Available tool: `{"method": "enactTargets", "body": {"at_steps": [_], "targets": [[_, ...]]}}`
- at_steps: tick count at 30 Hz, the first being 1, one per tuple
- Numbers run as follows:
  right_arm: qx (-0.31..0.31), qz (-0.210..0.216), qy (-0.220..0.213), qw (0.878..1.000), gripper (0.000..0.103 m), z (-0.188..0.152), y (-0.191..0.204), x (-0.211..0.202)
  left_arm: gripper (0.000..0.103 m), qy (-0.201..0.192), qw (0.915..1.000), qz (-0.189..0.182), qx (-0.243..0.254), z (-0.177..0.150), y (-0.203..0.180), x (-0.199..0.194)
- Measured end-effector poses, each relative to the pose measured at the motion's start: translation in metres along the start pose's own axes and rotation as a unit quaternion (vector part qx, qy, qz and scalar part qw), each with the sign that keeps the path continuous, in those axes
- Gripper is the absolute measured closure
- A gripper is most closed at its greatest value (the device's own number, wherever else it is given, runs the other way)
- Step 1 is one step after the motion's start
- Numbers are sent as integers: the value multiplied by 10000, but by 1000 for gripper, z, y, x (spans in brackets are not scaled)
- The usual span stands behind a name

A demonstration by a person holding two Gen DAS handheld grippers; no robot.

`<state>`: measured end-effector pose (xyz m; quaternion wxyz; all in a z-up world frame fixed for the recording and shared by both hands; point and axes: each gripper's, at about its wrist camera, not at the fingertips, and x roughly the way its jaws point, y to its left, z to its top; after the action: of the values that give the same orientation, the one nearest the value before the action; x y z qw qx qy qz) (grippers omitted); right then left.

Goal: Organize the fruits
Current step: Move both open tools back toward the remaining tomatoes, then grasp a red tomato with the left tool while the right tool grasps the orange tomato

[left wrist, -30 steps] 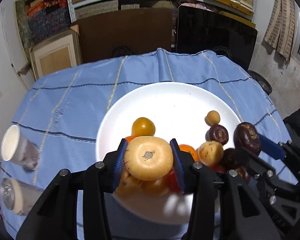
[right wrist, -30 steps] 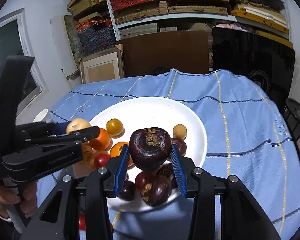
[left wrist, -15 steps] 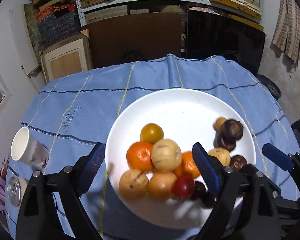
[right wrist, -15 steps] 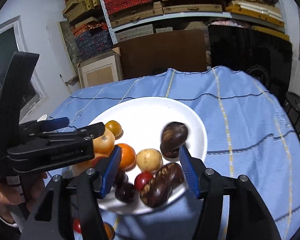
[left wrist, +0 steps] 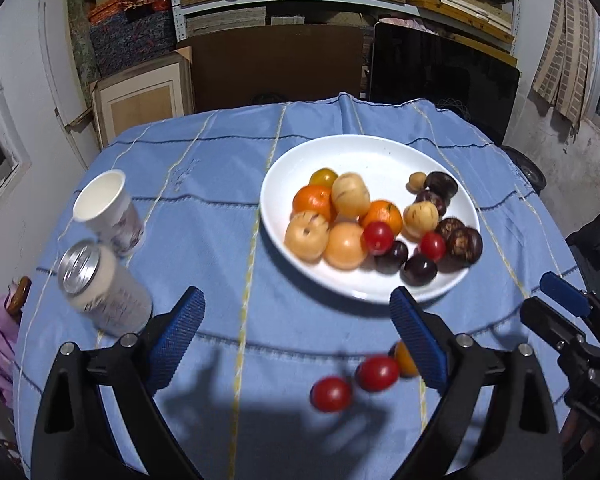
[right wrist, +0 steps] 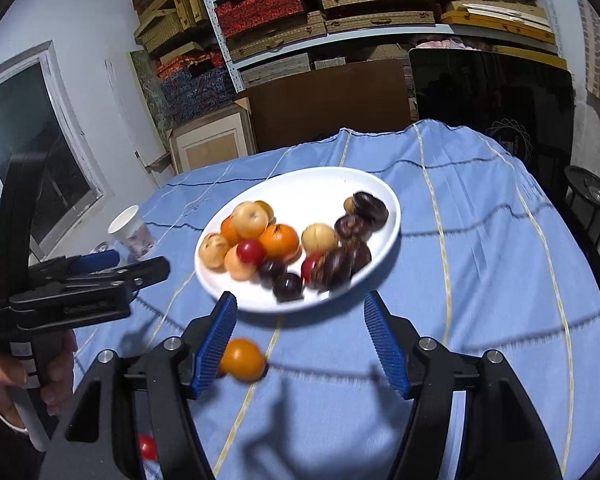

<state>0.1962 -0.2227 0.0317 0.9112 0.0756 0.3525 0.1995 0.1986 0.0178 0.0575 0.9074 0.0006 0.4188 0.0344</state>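
near the middle of the blue tablecloth (left wrist: 204,208) sits the white plate (left wrist: 364,152), heaped with fruits: pale ones on its left half, dark ones on its right. three loose fruits, two red tomatoes (left wrist: 331,393) and an orange one (right wrist: 242,359), lie by the near edge of the cloth. left gripper (left wrist: 296,336) and right gripper (right wrist: 300,336) are both opening, with nothing between the jaws. i think the round loose fruits may roll off the near edge if a jaw pushes them.

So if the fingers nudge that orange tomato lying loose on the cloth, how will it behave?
The orange tomato looks round and smooth, so it will likely roll off across the tablecloth. Its glossy skin may slip against the ridged fingers. It is probably soft, so squeeze gently.
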Motion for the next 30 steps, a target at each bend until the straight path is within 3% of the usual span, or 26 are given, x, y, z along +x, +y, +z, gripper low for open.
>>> {"method": "enactTargets", "body": {"at_steps": [16, 27, 30], "targets": [[320, 144, 402, 9986, 36, -81, 12, -26, 11, 352, 9992, -139, 156, -99, 6, -28], [261, 210, 480, 9983, 36, -94, 20, -36, 11, 466, 9973, -444, 340, -132, -8, -37], [250, 215, 531, 9980, 36, -97, 22, -35, 19, 497, 9963, -507, 482, -138, -15, -35]]}}
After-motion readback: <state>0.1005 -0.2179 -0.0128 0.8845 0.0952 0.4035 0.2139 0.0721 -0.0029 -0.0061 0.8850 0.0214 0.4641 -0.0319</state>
